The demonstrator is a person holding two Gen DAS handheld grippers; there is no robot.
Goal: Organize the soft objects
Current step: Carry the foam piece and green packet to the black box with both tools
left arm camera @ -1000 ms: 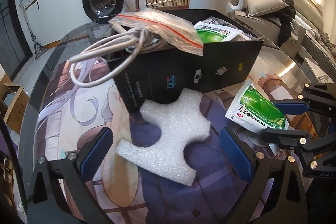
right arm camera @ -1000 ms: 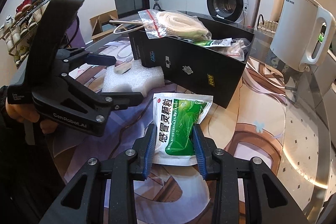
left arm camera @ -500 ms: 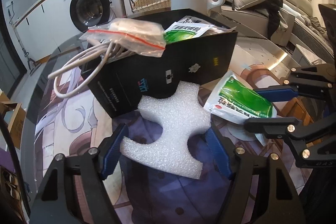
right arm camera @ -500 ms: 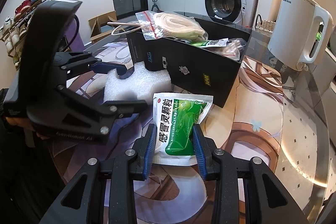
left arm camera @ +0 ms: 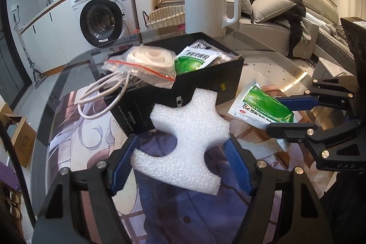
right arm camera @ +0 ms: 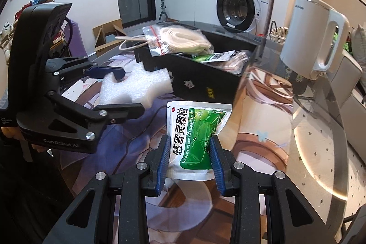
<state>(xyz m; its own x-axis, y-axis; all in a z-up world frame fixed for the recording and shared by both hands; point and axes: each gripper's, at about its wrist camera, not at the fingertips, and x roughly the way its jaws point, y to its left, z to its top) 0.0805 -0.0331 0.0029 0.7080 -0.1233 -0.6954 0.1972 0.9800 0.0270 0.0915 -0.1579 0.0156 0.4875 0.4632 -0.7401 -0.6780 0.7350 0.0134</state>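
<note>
Left gripper now clamped on the white foam, pads pressed to both its sides, after gaping wide around it a second ago. Foam apparently raised off the mat (near edge looks clear of the surface, though hard to be sure), just short of the black box. Right gripper closed as before on the green sachet, held low to the right of the foam. Box already stuffed with a bagged cord and another sachet, far of both grippers. Judged: grasps done, both items ready for loading into the box.
</note>
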